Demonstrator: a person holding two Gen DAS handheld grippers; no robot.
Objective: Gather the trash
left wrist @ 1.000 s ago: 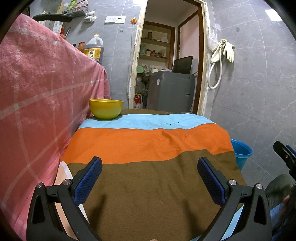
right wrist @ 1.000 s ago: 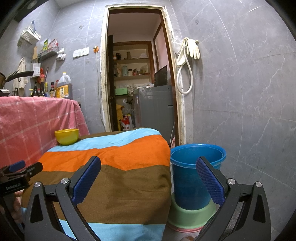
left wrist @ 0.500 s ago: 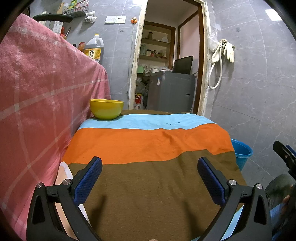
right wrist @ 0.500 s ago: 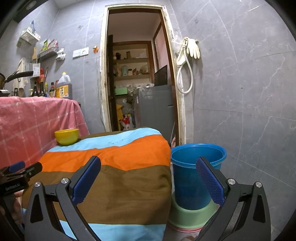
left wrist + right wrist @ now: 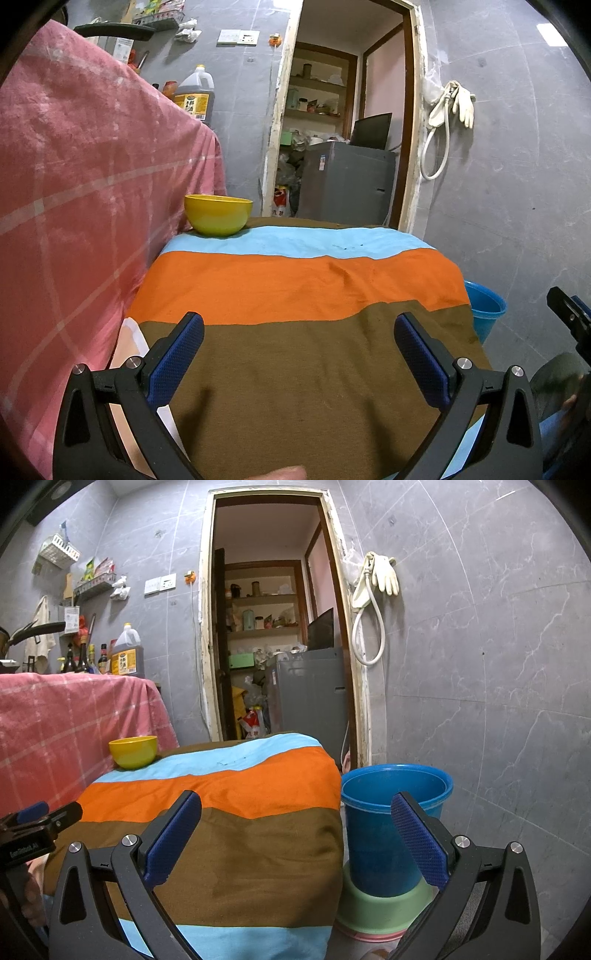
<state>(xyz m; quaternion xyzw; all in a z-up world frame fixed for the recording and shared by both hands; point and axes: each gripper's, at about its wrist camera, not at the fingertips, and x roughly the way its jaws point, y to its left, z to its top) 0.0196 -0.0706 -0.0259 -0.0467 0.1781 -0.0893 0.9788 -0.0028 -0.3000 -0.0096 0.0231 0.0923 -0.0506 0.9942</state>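
A striped cloth (image 5: 295, 288) in blue, orange and brown covers the table; it also shows in the right wrist view (image 5: 229, 812). No trash shows on it. My left gripper (image 5: 299, 343) is open and empty over the brown stripe at the near edge. My right gripper (image 5: 295, 823) is open and empty at the table's right corner, level with a blue bucket (image 5: 395, 812) on the floor. The bucket's rim also shows in the left wrist view (image 5: 485, 306). Each gripper shows at the edge of the other's view.
A yellow bowl (image 5: 218, 214) stands at the table's far left corner, also in the right wrist view (image 5: 133, 751). A pink checked cloth (image 5: 81, 206) rises along the left. The bucket stands on stacked green and pink basins (image 5: 376, 908). An open doorway (image 5: 273, 646) lies behind.
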